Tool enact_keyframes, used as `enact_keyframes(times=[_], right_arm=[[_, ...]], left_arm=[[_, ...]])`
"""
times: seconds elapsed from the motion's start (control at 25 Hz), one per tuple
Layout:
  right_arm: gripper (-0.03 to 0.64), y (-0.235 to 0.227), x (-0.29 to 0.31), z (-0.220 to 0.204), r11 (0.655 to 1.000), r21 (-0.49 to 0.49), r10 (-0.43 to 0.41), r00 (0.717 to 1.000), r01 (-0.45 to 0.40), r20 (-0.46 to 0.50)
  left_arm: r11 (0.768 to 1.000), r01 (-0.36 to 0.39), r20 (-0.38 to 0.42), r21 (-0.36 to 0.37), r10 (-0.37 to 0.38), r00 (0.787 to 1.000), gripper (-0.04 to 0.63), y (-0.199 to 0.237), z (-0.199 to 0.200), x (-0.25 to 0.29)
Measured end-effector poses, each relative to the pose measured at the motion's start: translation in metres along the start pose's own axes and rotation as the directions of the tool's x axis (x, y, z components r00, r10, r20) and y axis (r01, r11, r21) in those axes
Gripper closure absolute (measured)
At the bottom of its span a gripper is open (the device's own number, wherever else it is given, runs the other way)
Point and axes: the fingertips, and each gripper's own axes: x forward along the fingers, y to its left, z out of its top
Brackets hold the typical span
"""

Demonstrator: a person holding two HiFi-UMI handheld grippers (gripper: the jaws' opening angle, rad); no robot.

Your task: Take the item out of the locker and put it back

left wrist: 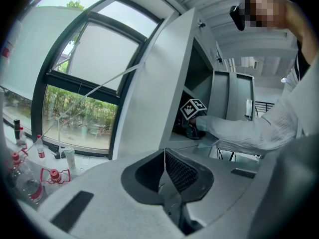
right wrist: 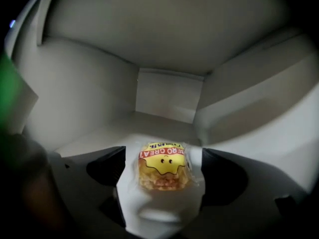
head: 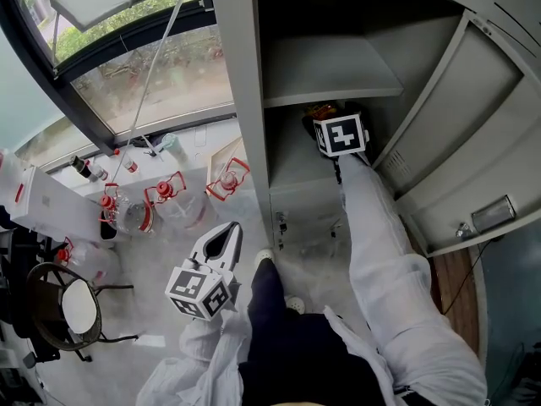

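Observation:
A snack packet (right wrist: 163, 169), clear wrap with a yellow and red label, lies on the floor of a grey locker (head: 247, 100) compartment. My right gripper (right wrist: 164, 173) reaches into that compartment and stands open, one dark jaw on each side of the packet, with neither pad pressing on it. In the head view only its marker cube (head: 341, 135) and the white sleeve show inside the locker, and the jaws are hidden behind the cube. My left gripper (head: 221, 242) hangs low outside the locker, shut and with nothing in it (left wrist: 164, 176).
The locker door (head: 473, 125) stands open to the right. A shelf (head: 330, 79) lies above the compartment. Several clear bottles with red caps (head: 169, 194) stand on the floor by the window at the left. A round stool (head: 68, 307) stands at the lower left.

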Motion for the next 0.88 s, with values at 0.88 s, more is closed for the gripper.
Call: enact_keyframes(times=[0.88], right_arm=[[0.152,0.048,-0.103,-0.003,0.994,0.012,0.099,0.972,-0.105,0.214]], left_arm=[[0.998,0.061,0.012,0.012,-0.061,0.998,0.58,-0.032,-0.005,-0.012]])
